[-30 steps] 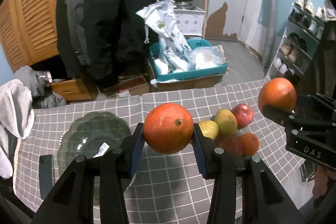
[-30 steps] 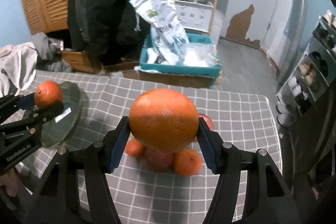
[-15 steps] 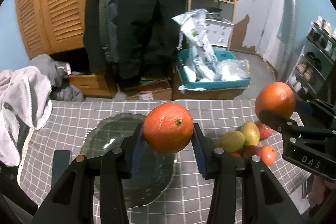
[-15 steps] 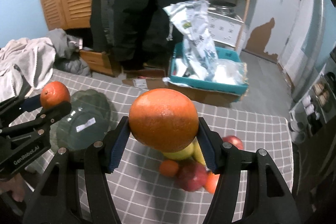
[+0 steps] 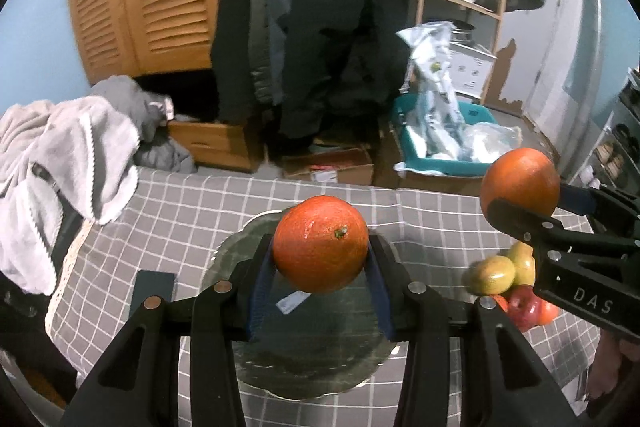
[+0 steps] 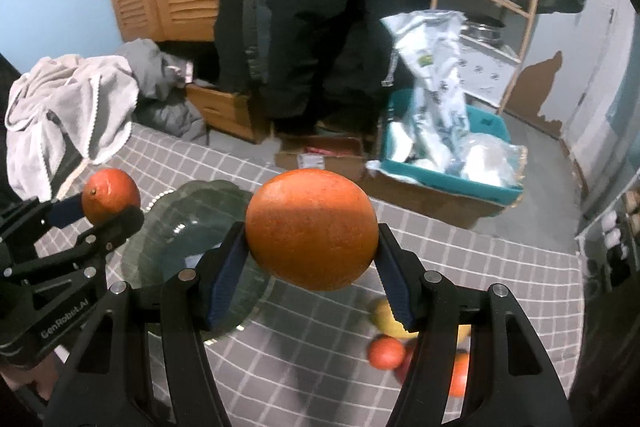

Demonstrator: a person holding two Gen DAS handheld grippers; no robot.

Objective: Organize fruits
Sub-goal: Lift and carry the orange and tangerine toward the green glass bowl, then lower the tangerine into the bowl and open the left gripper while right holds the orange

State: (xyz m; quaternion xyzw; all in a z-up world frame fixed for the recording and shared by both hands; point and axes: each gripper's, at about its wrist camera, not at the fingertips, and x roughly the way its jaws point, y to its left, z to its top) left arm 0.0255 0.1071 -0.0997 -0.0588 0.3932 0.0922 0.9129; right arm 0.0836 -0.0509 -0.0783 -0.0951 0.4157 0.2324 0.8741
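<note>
- While hovering above the worktop (image 5: 168, 203), left hand-held gripper (image 5: 320, 255) clamped on a small orange (image 5: 320, 249), blue pads pressing both sides, stem scar facing the camera.
- Held directly over a dark glass plate (image 5: 304, 359), which sits on the grey checked cloth toward the worktop's left half.
- Right hand-held gripper (image 6: 312, 239) clamped on a bigger orange (image 6: 311, 229), lifted clear of the cloth, just beside the plate's right rim (image 6: 252, 307).
- Heaped near the worktop's right edge: loose fruit (image 5: 508, 279), two yellow-green pieces, a red apple and smaller orange ones, touching one another.
- Draped over the worktop's left edge: a pale grey towel (image 5: 68, 171).
- Beyond the far edge, on the floor: a teal bin (image 6: 448, 167) stuffed with plastic bags, and a cardboard box (image 6: 320, 155) beside it.
</note>
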